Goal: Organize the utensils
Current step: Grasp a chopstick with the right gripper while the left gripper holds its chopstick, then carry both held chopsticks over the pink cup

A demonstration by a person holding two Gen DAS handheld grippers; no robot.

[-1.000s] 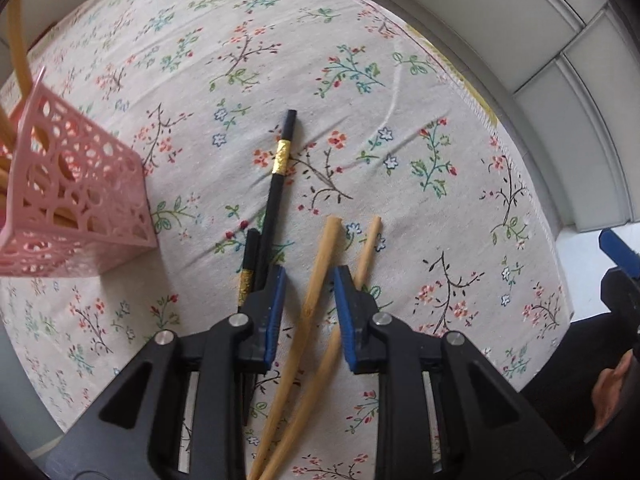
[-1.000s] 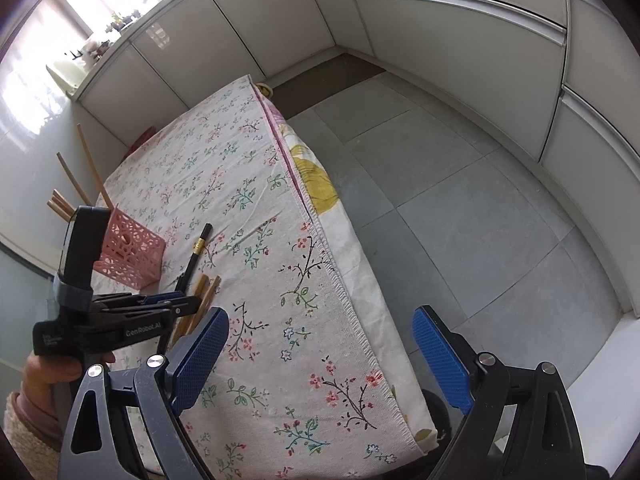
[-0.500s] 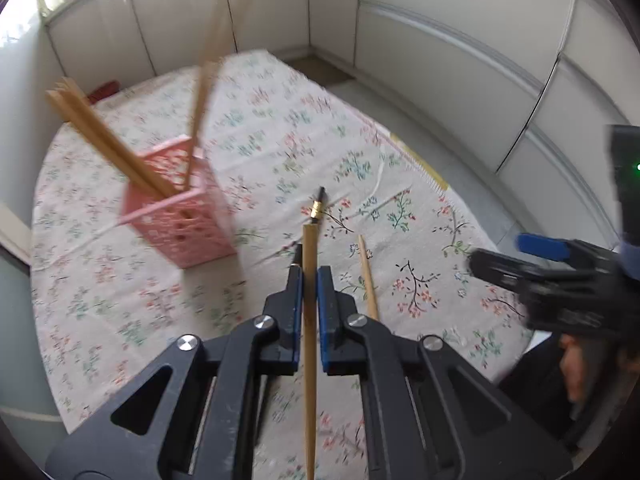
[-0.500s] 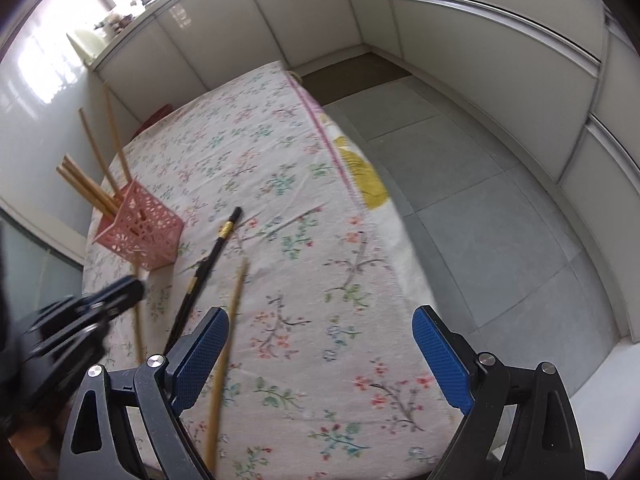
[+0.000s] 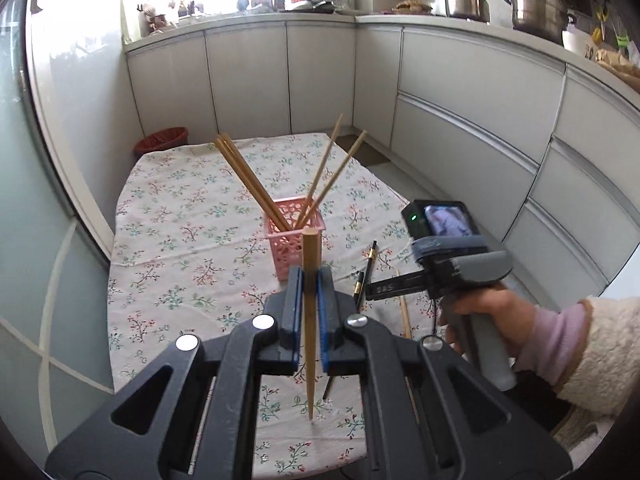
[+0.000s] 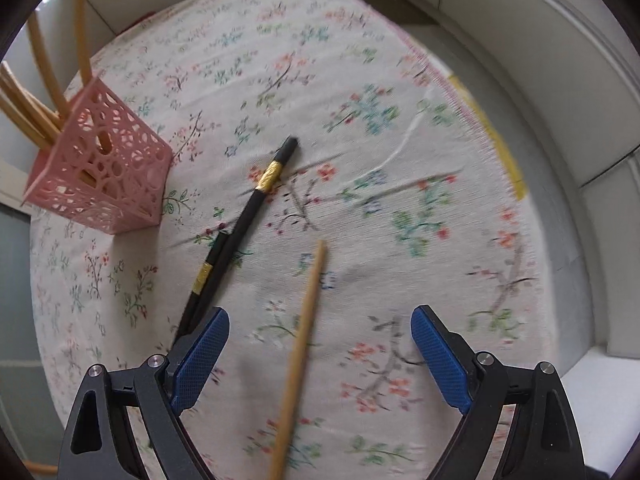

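Observation:
My left gripper is shut on a wooden chopstick and holds it upright above the table, just in front of the pink lattice holder, which has several wooden chopsticks in it. My right gripper is open and empty, low over a second wooden chopstick that lies on the cloth between its fingers. Two black chopsticks with gold bands lie to its left. The holder stands at the far left of the right wrist view.
The table has a floral cloth whose right edge drops to a grey tiled floor. White cabinets run along the back and right. A red basket stands on the floor behind the table.
My left gripper closed on one wooden chopstick and lifted it upright toward the holder. My right gripper swung down over the remaining wooden chopstick and stayed open.

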